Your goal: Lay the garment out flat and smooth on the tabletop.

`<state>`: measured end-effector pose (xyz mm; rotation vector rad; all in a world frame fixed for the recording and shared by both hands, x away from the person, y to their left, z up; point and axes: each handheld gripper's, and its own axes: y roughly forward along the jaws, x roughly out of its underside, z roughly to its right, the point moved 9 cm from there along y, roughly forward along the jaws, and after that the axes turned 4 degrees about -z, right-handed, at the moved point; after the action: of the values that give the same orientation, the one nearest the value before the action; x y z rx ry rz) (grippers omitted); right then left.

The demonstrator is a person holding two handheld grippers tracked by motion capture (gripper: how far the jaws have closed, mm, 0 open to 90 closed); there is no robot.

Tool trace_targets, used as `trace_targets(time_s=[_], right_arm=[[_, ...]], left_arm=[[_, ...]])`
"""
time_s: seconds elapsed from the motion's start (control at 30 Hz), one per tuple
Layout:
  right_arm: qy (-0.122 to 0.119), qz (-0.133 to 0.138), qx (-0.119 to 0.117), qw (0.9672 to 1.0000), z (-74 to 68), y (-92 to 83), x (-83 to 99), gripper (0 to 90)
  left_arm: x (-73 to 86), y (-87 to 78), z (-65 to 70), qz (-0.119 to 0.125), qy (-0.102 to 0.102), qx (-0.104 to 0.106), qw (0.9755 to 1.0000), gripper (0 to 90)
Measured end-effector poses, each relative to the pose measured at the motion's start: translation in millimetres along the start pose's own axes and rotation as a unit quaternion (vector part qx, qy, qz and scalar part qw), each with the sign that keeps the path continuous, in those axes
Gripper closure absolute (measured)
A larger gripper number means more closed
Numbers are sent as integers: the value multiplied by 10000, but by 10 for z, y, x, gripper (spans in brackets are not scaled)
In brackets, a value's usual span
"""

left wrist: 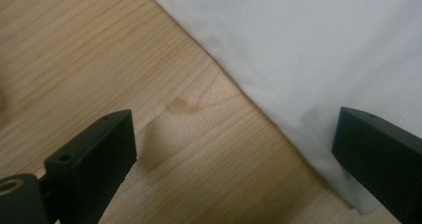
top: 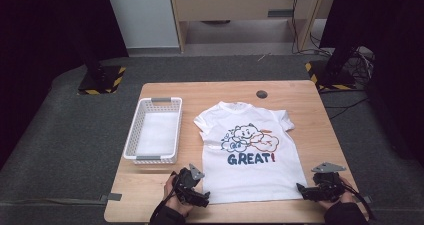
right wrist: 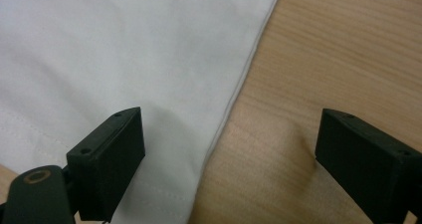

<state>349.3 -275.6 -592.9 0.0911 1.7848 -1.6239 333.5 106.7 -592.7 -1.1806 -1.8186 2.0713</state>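
White slotted basket (top: 141, 116) bare inside, beside T-shirt (top: 250, 155); both tongs agape

A white slatted basket (top: 153, 131) is seen left of centre on the wooden table (top: 305, 97); a dark round grommet (top: 261, 94) is set near its upper edge.

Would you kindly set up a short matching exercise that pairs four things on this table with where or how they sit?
Things:
1. T-shirt
2. basket
3. left gripper
4. right gripper

Places:
A. at the shirt's near right corner, jaws open
B. spread flat, print up
C. left of the shirt, nothing inside
D. at the shirt's near left corner, jaws open

Pairs: 1-B, 2-C, 3-D, 4-A
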Motion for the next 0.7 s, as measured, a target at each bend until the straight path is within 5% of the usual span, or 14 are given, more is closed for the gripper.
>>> trace_targets(time_s=[0.27,0.57,0.7], right_arm=[[-34,-177,-98,9998,-96,-67,84,97],[-84,602,-264,9978,-175,-94,-313,71],[12,757,-503,9959,-197,-9,-488,61]], left_arm=[[57,-67,4,-49,-96,144,9998,39],[-150,-112,-27,674,-551,280,9958,50],[-252,-13,-39,755,-511,152,9957,51]])
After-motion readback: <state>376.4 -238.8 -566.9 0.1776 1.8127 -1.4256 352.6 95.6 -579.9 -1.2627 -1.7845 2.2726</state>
